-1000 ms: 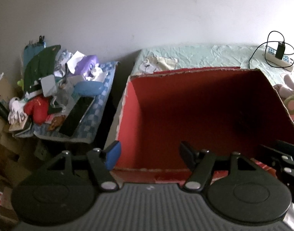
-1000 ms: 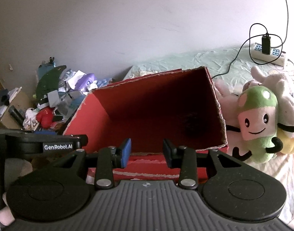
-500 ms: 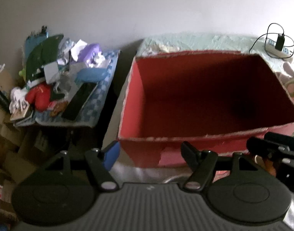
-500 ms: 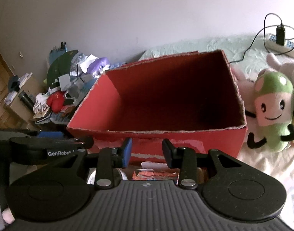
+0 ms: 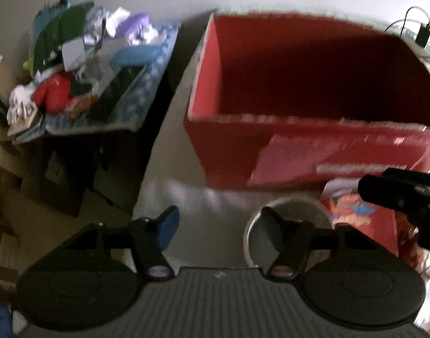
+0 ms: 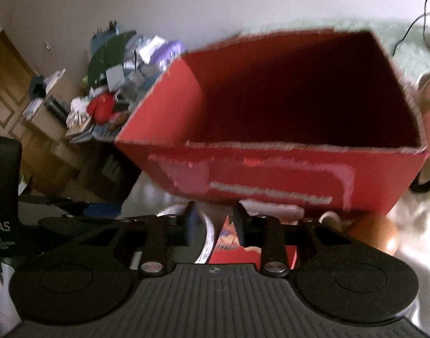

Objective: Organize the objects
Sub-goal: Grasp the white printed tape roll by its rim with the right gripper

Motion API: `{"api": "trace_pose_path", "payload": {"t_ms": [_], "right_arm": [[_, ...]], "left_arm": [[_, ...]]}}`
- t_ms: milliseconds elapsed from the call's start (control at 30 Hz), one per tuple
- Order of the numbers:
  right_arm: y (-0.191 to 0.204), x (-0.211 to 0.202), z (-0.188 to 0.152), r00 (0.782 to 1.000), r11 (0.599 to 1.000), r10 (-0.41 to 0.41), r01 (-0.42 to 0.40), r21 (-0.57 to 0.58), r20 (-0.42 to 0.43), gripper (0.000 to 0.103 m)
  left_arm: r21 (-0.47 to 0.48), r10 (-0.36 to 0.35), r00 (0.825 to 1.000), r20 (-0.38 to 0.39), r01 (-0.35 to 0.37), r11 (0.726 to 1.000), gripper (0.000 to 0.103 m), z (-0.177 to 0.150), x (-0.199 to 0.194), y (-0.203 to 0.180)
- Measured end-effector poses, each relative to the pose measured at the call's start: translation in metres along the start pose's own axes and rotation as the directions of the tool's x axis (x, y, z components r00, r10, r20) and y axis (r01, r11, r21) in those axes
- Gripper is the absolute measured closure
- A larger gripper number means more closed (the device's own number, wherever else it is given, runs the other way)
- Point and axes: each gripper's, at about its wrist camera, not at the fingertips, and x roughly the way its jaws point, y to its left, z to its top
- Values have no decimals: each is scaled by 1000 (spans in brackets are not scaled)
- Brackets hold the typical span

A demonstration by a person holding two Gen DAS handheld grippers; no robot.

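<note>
Red cardboard box (image 5: 313, 146): open-topped, far centre on the bed. Left gripper (image 5: 217, 219): jaws closing, nothing between, near a round tin (image 5: 250, 225). Right gripper (image 6: 213, 219): jaws closing, unclear whether the red packet (image 6: 229, 242) lies between them.

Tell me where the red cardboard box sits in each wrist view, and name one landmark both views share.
Left wrist: red cardboard box fills the upper right, above the gripper.
Right wrist: the box spans the centre and right, above the fingers.
Shared landmark: the cluttered pile left of the box.
</note>
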Motion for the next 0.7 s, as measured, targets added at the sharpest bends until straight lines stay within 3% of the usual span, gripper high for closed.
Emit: {"api": "trace_pose_path", "payload": {"t_ms": [133,367,700], "right_arm": [[7,8,-2,999,1000,7,-8,-20,-40,83],[8,21,-7,994,1000,-4,2,-15,-109,86],[4,25,-8,993,1000,-7,7,-7,-118,94]], "left_arm": [[-37,-42,997,-72,39,999,47,-10,11,6],[-85,-102,986,-130,91,992,62,-19,23,6],[-113,-196,972,-130,182,977,87,-21,29,6]]}}
